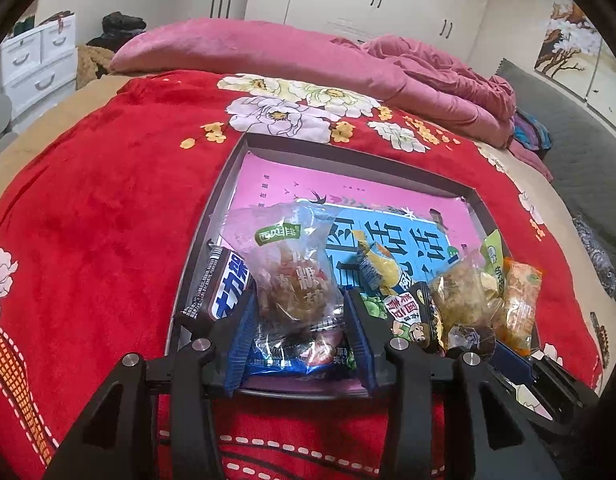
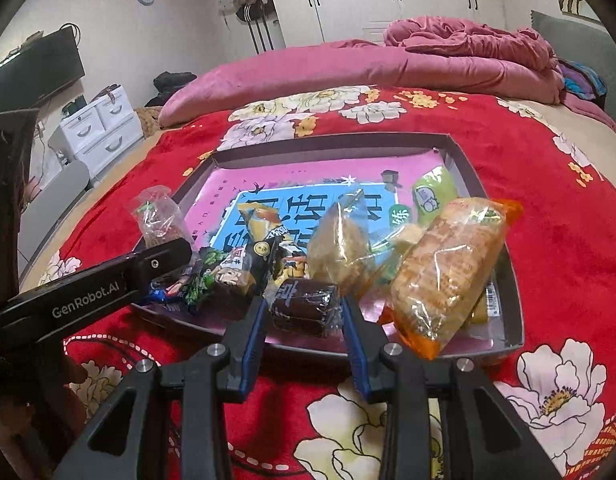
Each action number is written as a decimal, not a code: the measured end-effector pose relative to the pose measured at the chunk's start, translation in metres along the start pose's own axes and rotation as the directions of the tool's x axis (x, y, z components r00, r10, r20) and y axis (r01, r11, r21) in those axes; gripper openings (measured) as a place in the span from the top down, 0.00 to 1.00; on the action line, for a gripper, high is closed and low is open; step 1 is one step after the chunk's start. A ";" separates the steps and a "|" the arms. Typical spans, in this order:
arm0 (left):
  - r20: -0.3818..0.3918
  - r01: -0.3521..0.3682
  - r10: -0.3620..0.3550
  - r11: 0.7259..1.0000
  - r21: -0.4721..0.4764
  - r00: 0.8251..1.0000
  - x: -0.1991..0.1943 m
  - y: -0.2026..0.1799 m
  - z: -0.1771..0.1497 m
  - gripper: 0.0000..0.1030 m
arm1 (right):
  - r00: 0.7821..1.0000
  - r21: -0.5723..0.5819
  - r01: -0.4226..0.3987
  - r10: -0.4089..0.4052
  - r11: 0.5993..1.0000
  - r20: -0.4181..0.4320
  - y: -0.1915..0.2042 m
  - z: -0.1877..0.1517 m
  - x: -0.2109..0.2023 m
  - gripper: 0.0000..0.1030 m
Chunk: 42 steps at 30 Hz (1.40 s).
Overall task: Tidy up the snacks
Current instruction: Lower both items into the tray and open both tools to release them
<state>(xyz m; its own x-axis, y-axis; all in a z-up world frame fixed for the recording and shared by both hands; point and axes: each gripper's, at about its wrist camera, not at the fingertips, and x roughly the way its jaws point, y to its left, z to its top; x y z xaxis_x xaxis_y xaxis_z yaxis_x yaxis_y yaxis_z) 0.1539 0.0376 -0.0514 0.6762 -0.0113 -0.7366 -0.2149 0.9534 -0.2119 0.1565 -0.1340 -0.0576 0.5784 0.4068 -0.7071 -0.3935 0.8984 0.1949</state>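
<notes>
Left gripper point(image 1: 299, 312): jaws astride the clear pastry bag point(image 1: 291, 272), pads at its crinkled sides; whether they press on the film I cannot tell. No firm clamp visible. Bag stands upright between the fingers, over a blue wrapper point(image 1: 295, 356) lying directly beneath. Chocolate bar point(image 1: 223, 288) just outside its left finger.

Right gripper point(image 2: 303, 312): clenched on the dark brown cake point(image 2: 305, 304), pads pressing both ends of its wrapper. Cake sits at the near edge of the tray point(image 2: 512, 292). Orange-trimmed cracker pack point(image 2: 448, 272) leans just to the right of this gripper, resting on the near rim; black cartoon wrapper point(image 2: 235, 276) just to its left.

Risks, judged:
- Slack film on the pastry bag may slip through the left pads and the bag topple onto the wrappers below.
- Lifting the cake could drag its neighbours; the leaning cracker pack looks ready to slide over the rim onto the blanket.
- The two grippers work close together, so they could collide.
- Soft cake may crush under a hard squeeze.

Surface: tray lies on a red floral blanket point(image 2: 548, 200), soft, so it may tilt under pressure. Beyond: pink quilt point(image 2: 468, 48), white wardrobes point(image 2: 388, 0), white drawers point(image 2: 99, 132) far left.
</notes>
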 end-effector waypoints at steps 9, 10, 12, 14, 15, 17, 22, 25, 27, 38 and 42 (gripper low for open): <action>-0.003 0.001 -0.001 1.000 -0.001 1.000 0.000 -0.001 0.000 0.54 | 1.000 -0.002 0.020 -0.020 1.000 0.012 -0.001 0.001 -0.003 0.62; -0.003 0.001 -0.001 1.000 -0.001 1.000 0.000 -0.001 0.000 0.53 | 1.000 -0.002 0.018 -0.018 1.000 0.016 -0.001 0.001 -0.004 0.62; -0.005 0.003 -0.003 1.000 0.000 1.000 0.000 -0.001 -0.001 0.52 | 1.000 -0.004 0.016 -0.015 1.000 0.025 -0.001 0.002 -0.006 0.62; -0.009 0.008 -0.008 1.000 -0.002 1.000 0.000 -0.002 -0.001 0.51 | 0.999 -0.008 0.017 -0.017 1.000 0.028 -0.001 0.001 -0.007 0.62; -0.011 0.009 -0.009 1.000 -0.002 1.000 0.001 -0.001 -0.002 0.51 | 0.999 -0.010 0.016 -0.016 1.000 0.029 -0.001 0.001 -0.008 0.62; -0.023 0.013 -0.013 1.000 -0.001 1.000 0.002 -0.002 -0.003 0.50 | 0.999 -0.014 0.017 -0.017 1.000 0.034 0.000 0.001 -0.010 0.62; -0.026 0.018 -0.018 1.000 0.001 0.999 0.002 -0.003 -0.004 0.50 | 0.999 -0.013 0.013 -0.013 1.000 0.032 -0.001 0.000 -0.012 0.61; -0.027 0.022 -0.022 1.000 -0.001 0.999 0.001 -0.002 -0.005 0.49 | 0.999 -0.012 0.015 -0.014 1.000 0.032 -0.001 0.000 -0.012 0.61; -0.026 0.031 -0.031 0.999 -0.005 0.999 0.002 -0.002 -0.004 0.47 | 0.999 -0.014 0.013 -0.013 1.000 0.032 -0.001 0.000 -0.012 0.61; -0.028 0.052 -0.052 0.999 -0.006 0.998 0.001 -0.002 -0.004 0.41 | 0.998 -0.004 0.019 -0.019 1.000 0.053 -0.004 0.001 -0.016 0.60; -0.030 0.055 -0.055 0.998 -0.002 0.998 0.000 -0.003 -0.004 0.40 | 0.998 -0.005 0.024 -0.023 1.000 0.058 -0.004 0.002 -0.017 0.56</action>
<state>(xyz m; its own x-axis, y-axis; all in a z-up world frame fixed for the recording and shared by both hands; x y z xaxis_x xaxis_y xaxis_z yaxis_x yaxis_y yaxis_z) 0.1518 0.0333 -0.0537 0.6655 -0.0727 -0.7428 -0.1791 0.9506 -0.2535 0.1495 -0.1441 -0.0446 0.6279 0.3947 -0.6707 -0.3836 0.9069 0.1746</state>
